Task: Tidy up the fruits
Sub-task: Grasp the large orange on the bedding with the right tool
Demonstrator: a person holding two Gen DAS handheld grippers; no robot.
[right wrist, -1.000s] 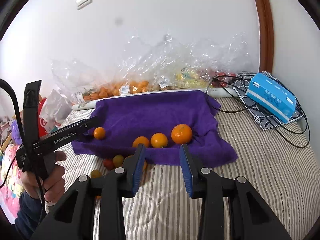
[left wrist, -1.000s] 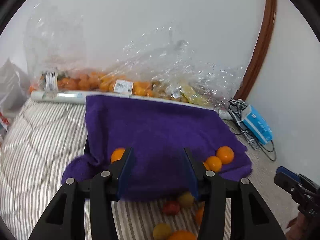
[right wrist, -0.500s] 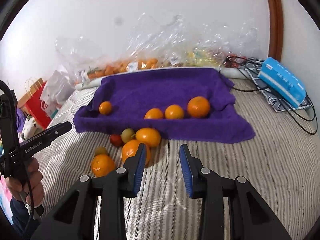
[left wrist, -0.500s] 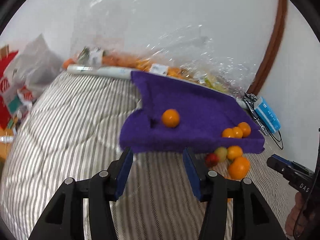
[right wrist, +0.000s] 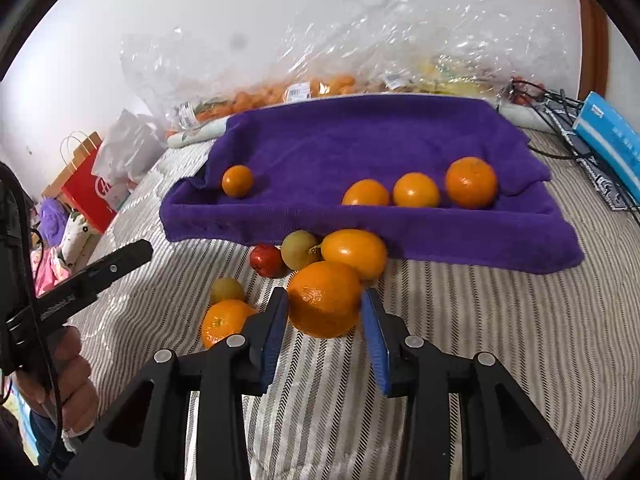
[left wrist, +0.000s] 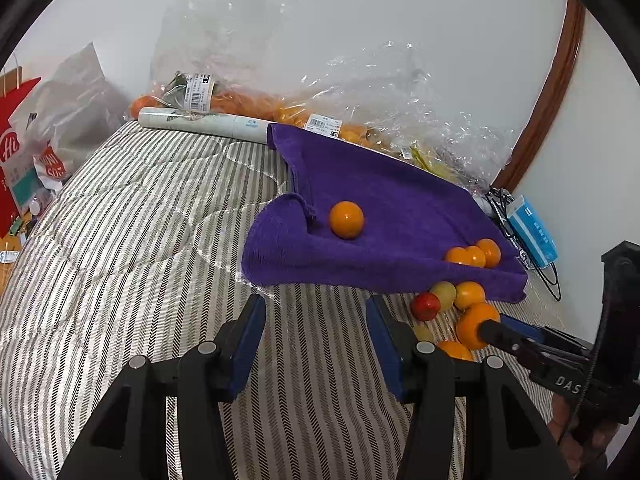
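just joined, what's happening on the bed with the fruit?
A person is sorting fruit with handheld tongs. The right tongs are open around a large orange lying on the striped bedding, pads beside it but not visibly clamped. The left tongs are open and empty over bare bedding. Four oranges already sit on the purple towel; a small loose cluster of fruit, including a red one, waits just in front of it.

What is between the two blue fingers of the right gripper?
In the right wrist view, a big round orange sits on the striped quilt between the open right gripper's blue fingers.
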